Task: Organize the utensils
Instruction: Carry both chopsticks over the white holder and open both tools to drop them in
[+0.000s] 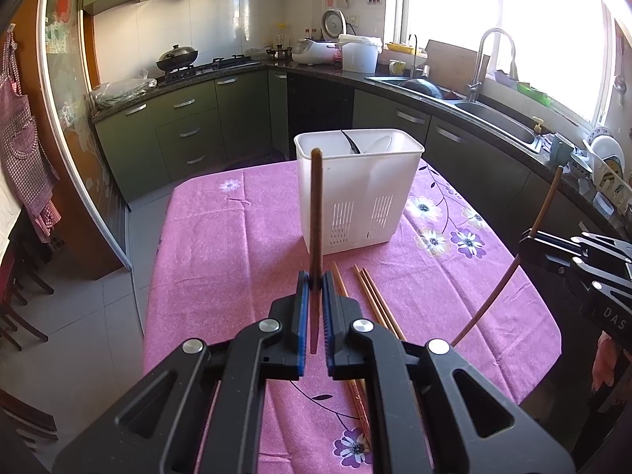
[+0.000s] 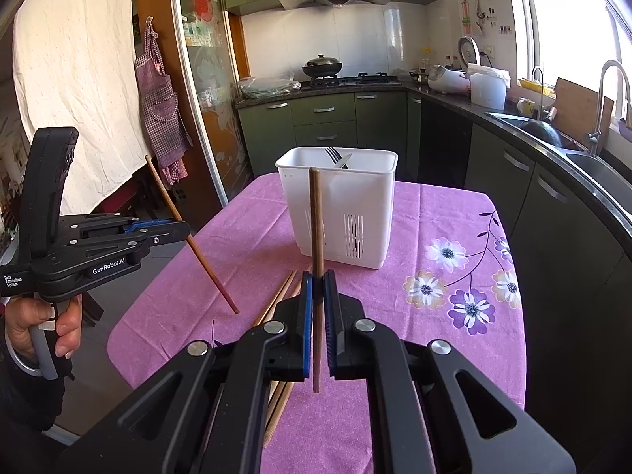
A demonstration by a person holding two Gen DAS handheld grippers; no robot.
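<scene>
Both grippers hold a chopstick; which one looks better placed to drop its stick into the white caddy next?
Probably left. The left gripper holds its chopstick upright, lined up with the white utensil caddy. The right gripper stands farther off to the side.

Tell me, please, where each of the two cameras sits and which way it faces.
Left wrist: rides on the left gripper, looking along its fingers over the pink tablecloth at the white utensil holder; the gripper pinches a chopstick, and the right gripper shows at the right edge.
Right wrist: rides on the right gripper, facing the same holder; the left gripper and the person's hand show at the left.
Shared: holder, tablecloth, loose chopsticks, kitchen counter.
</scene>
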